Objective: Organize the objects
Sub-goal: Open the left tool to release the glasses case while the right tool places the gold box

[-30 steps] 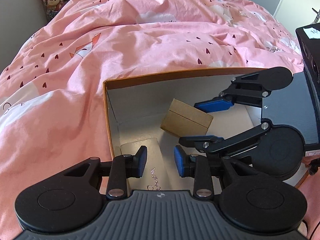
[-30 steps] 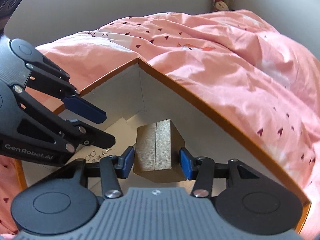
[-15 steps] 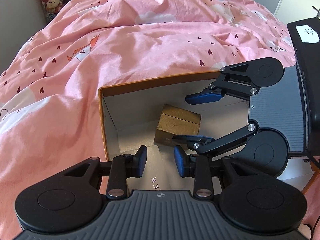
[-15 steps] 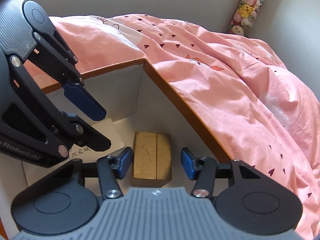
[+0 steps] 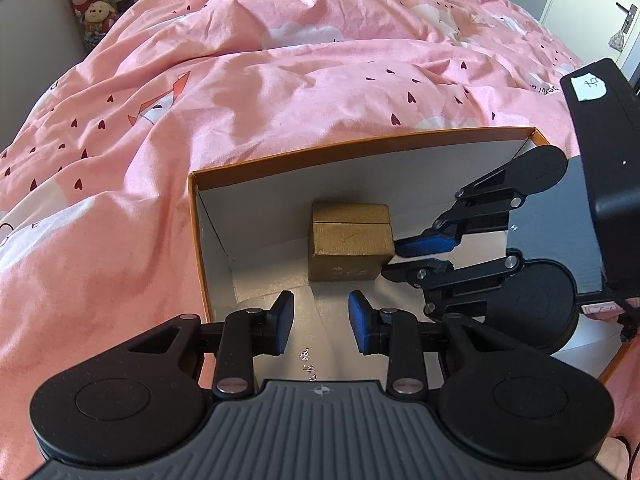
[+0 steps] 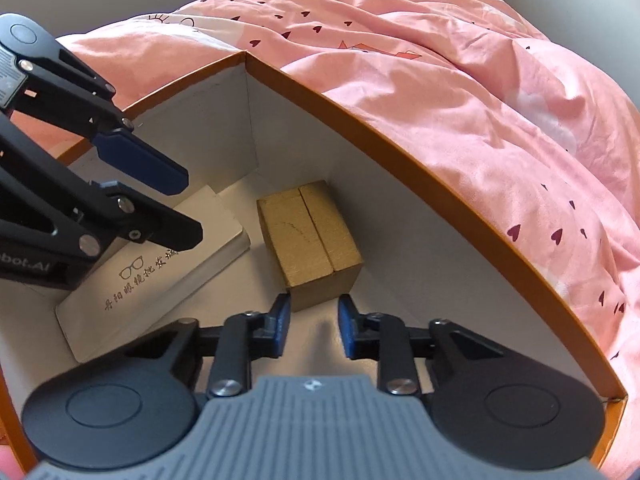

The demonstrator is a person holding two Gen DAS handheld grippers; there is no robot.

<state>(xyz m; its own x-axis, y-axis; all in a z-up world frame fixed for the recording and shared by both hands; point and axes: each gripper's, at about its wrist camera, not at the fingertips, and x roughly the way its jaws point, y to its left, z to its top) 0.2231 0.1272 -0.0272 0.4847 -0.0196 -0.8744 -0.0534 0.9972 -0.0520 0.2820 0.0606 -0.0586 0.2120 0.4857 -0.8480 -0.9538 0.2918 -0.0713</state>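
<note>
A small gold box [image 5: 349, 246] [image 6: 310, 238] rests on the floor of an orange-rimmed cardboard box [image 5: 340, 150] [image 6: 400, 128], against its far wall. My right gripper [image 6: 311, 322] [image 5: 394, 258] is open and empty, its fingertips just short of the gold box. My left gripper [image 5: 320, 322] [image 6: 188, 204] is open and empty, hovering over the near part of the cardboard box. A flat white box with printed glasses [image 6: 160, 280] lies on the floor beside the gold box.
The cardboard box sits on a bed covered by a rumpled pink duvet with small hearts [image 5: 240, 80] [image 6: 460, 92]. Plush toys [image 5: 90, 4] stand in the room's corner. A door with a handle [image 5: 624, 12] is at the far right.
My right gripper has let go of the gold box, set it down against the box wall, and drawn back. My left gripper has shifted slightly and stays open.
</note>
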